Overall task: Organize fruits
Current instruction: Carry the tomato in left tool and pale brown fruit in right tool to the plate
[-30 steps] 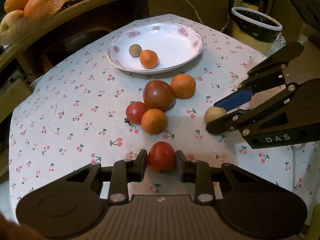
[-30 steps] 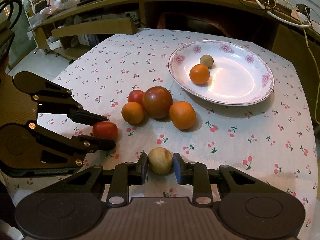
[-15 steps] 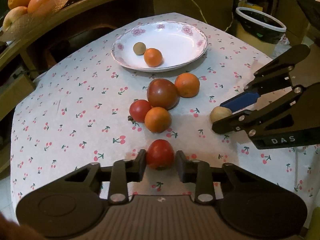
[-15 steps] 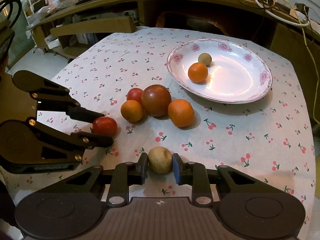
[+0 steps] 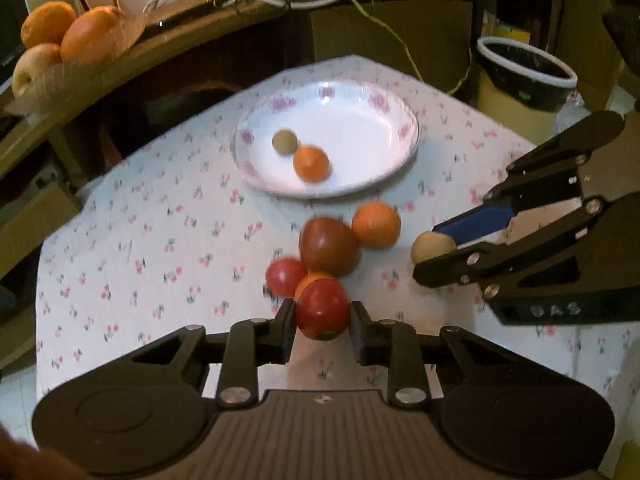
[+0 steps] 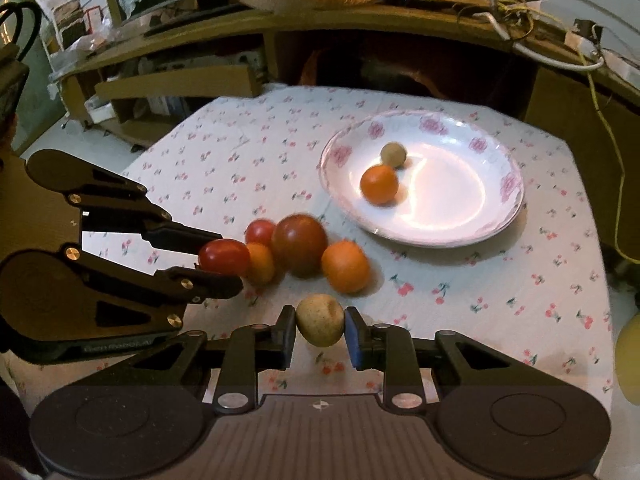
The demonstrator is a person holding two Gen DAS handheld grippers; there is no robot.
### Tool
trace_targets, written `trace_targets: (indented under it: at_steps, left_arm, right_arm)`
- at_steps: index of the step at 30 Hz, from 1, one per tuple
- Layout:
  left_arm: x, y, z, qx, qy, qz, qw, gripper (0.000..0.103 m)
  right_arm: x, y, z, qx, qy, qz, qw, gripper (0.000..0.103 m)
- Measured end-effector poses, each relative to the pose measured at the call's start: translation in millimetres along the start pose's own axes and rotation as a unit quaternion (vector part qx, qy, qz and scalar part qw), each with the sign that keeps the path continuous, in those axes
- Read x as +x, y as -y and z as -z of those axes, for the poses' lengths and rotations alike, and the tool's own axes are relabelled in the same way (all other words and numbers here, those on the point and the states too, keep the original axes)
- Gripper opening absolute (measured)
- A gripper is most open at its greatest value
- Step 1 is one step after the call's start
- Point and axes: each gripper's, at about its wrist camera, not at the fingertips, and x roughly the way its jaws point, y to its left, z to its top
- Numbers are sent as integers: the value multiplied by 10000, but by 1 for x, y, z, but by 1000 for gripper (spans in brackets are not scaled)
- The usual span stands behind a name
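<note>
My left gripper (image 5: 322,315) is shut on a red tomato (image 5: 322,309), held above the cherry-print tablecloth (image 5: 168,240). My right gripper (image 6: 320,326) is shut on a small tan fruit (image 6: 320,325), also held off the cloth. In the right wrist view the left gripper (image 6: 220,262) holds the red tomato (image 6: 224,256) at the left. A white floral plate (image 6: 496,216) holds a small orange (image 6: 379,184) and a tan ball fruit (image 6: 393,154). Between grippers and plate lie a large dark tomato (image 6: 299,245), an orange (image 6: 345,266), a smaller orange (image 6: 261,262) and a small red tomato (image 6: 259,231).
A wooden shelf (image 5: 168,40) behind the table carries a basket of oranges (image 5: 80,36) and cables. A lined waste bin (image 5: 524,76) stands past the table's far right corner. The table's edges drop off on the left and right.
Both grippers have lifted their fruits off the cloth and risen. The red tomato now overlaps the fruit cluster in the left wrist view. The plate and the loose fruits have not moved.
</note>
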Motion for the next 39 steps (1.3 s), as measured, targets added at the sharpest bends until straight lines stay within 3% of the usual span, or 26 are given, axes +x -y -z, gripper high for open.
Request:
trace_targets:
  at_steps: [16, 39]
  left_arm:
    - [14, 0, -59, -54, 383, -259, 9989, 33]
    - [70, -26, -98, -340, 340, -602, 9970, 33]
  right_arm:
    - [-1, 36, -40, 436, 492, 447, 9968, 27]
    - [46, 75, -74, 794, 401, 744, 9933, 28]
